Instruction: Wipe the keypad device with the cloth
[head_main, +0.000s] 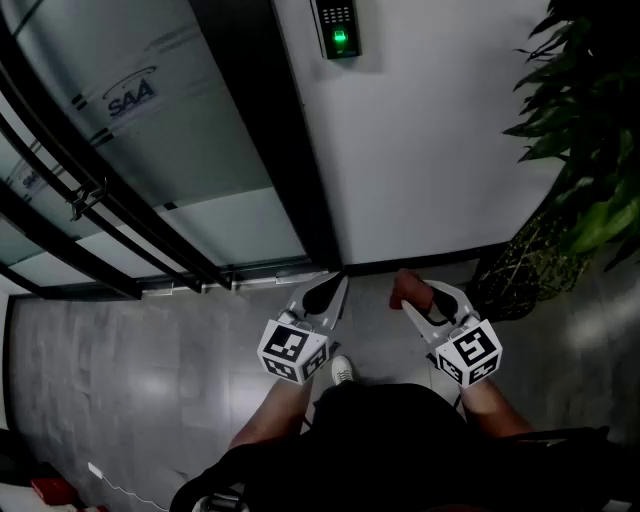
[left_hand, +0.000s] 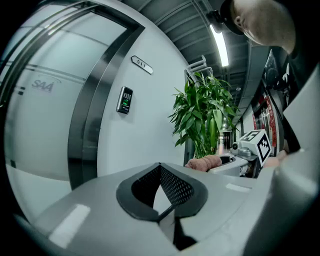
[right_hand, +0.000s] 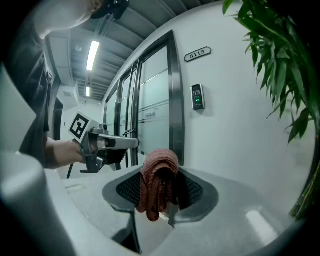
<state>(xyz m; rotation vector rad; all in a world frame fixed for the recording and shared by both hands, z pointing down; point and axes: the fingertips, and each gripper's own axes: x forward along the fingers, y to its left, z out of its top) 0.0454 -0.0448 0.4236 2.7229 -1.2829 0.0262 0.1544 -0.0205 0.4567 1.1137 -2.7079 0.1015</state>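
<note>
The keypad device (head_main: 337, 28) hangs on the white wall, its green light on; it also shows small in the left gripper view (left_hand: 124, 100) and the right gripper view (right_hand: 197, 96). My right gripper (head_main: 419, 296) is shut on a reddish-brown cloth (right_hand: 158, 183), which droops folded over its jaws; the cloth (head_main: 410, 289) sits low, far below the device. My left gripper (head_main: 330, 290) is held beside it at the same height, jaws closed together with nothing between them. Both grippers stay well short of the wall.
A dark-framed glass door (head_main: 150, 140) stands left of the device. A potted plant (head_main: 580, 150) fills the right side, close to my right gripper. A numbered room sign (right_hand: 197, 54) is above the keypad. Grey floor (head_main: 150, 370) lies below.
</note>
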